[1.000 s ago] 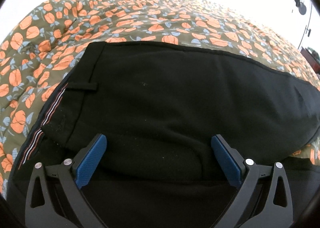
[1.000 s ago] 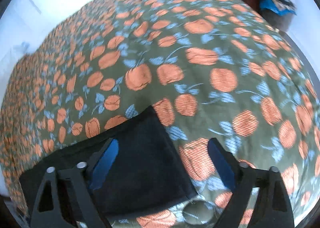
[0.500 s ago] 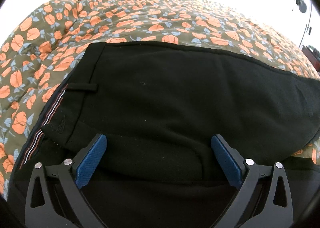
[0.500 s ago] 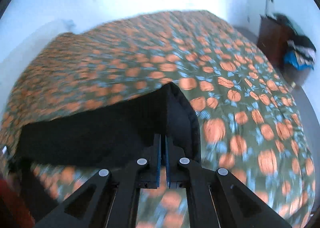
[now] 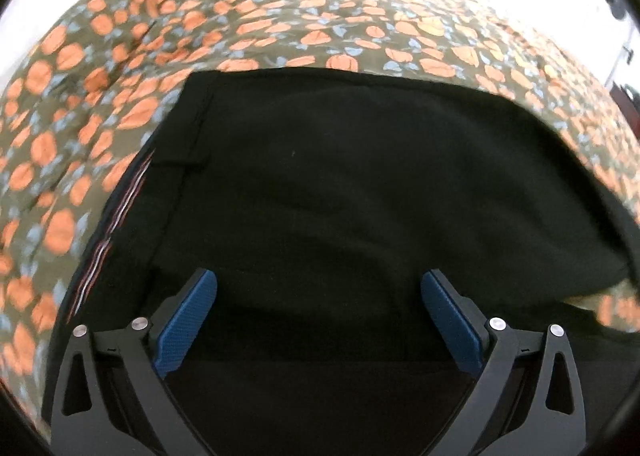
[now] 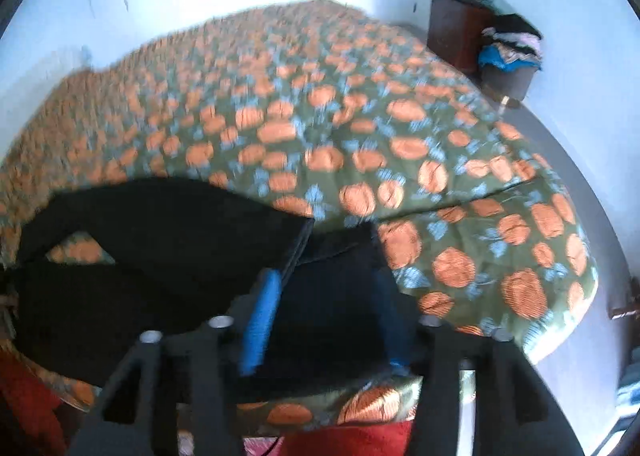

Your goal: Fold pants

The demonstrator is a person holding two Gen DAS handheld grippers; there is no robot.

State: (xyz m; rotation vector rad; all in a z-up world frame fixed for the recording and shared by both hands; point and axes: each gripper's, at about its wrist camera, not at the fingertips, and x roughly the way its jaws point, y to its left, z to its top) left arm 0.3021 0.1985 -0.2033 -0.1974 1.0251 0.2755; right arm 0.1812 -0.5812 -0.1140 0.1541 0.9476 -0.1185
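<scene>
Black pants (image 5: 360, 195) cover the near bedspread (image 6: 460, 183); its far stretch lies open.

The pants (image 5: 340, 195) are matt black woven cloth with a striped lining band (image 5: 116, 215) at the waist. The bedspread (image 5: 280, 15) is soft printed cloth, slightly creased. The left gripper (image 5: 319, 316) has matt black plastic arms, bright metal rivets and blue textured pads (image 5: 188, 320). A dark wooden cabinet (image 6: 456, 31) looks smooth.
</scene>
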